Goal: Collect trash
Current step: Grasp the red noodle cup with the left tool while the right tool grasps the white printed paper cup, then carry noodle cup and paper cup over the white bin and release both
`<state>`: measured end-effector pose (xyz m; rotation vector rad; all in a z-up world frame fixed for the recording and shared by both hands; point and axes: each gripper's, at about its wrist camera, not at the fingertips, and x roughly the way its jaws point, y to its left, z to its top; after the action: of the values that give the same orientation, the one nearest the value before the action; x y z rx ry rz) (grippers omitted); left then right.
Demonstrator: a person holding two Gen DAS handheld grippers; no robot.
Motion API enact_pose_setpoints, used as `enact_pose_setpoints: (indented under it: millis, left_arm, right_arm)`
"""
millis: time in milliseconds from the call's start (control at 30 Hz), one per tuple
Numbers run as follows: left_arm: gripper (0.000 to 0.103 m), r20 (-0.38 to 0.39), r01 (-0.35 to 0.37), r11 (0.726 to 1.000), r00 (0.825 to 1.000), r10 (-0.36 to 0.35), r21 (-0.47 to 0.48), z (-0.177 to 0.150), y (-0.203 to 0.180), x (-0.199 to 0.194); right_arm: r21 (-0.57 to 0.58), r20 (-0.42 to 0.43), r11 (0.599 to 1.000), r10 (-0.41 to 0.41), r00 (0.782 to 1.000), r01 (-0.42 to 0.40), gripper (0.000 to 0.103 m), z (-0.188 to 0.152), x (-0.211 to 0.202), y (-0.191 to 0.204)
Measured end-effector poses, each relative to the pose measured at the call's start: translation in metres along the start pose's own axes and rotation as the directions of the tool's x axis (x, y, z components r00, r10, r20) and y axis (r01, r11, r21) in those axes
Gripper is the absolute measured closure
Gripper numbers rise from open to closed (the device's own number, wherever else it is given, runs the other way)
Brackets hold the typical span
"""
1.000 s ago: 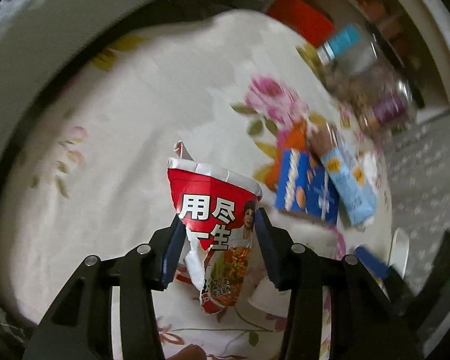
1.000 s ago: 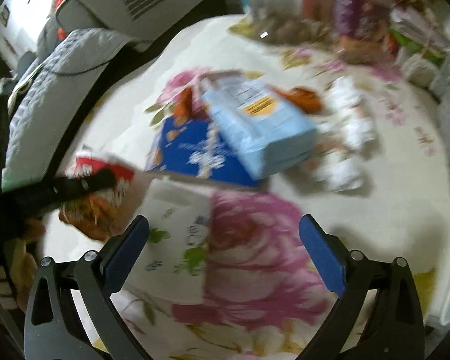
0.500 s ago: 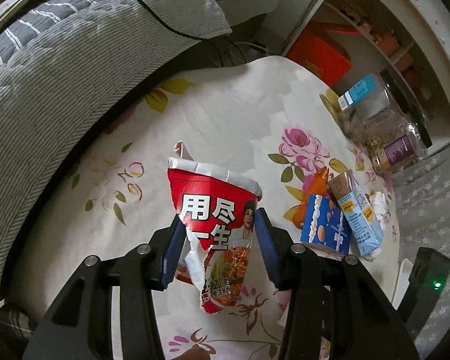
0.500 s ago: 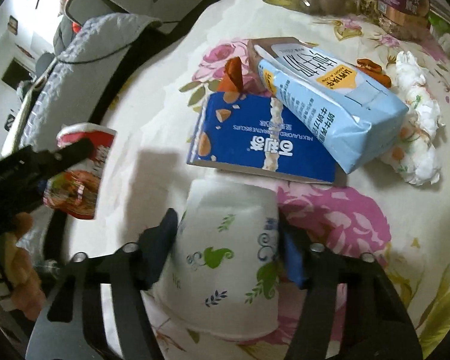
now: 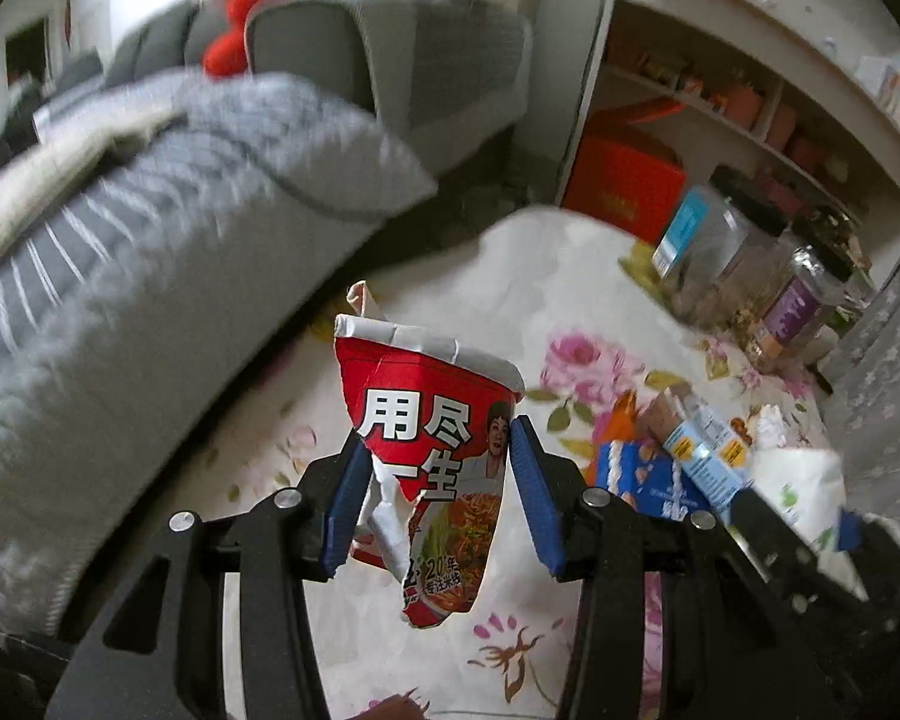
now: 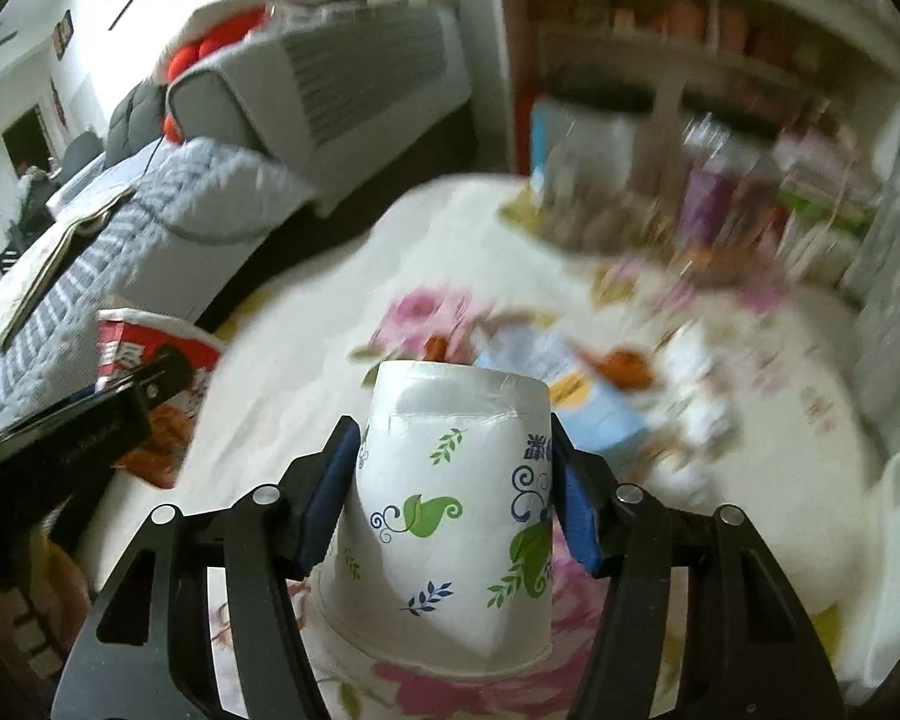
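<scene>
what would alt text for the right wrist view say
The right gripper clamps a white paper cup with green leaf prints, held upside down above a floral tablecloth. At left, the left gripper holds a red noodle cup; blurred cartons and jars lie beyond.

A grey sofa [image 5: 168, 252] and white shelving [image 5: 744, 90] flank the floral-clothed table [image 5: 528, 276].

Both wrist cameras look steeply down, sharing the floral table [image 5: 510, 276].
</scene>
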<state>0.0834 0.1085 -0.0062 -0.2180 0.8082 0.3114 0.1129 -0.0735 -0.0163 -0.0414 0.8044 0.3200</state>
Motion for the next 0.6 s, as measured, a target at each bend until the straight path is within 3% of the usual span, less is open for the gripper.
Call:
enact_pose_setpoints:
  millis: [133, 333, 600]
  left_arm:
    - [0.056, 0.082, -0.032, 0.999, 0.996, 0.030, 0.021, -0.001, -0.013, -0.016]
    - [0.056, 0.118, -0.043, 0.999, 0.992, 0.039, 0.027, -0.003, -0.027, -0.027]
    - [0.056, 0.156, -0.023, 0.999, 0.988, 0.015, 0.048, -0.007, -0.049, -0.046]
  right_arm:
    - [-0.012, 0.087, 0.997, -0.072, 0.994, 0.073, 0.046, 0.002, -0.020, -0.008]
    - [-0.013, 0.188, 0.989, -0.145, 0.971, 0.150, 0.046, 0.007, -0.043, -0.017]
    - [0.023, 0.260, 0.980, -0.197, 0.945, 0.198, 0.045, 0.010, -0.067, -0.033]
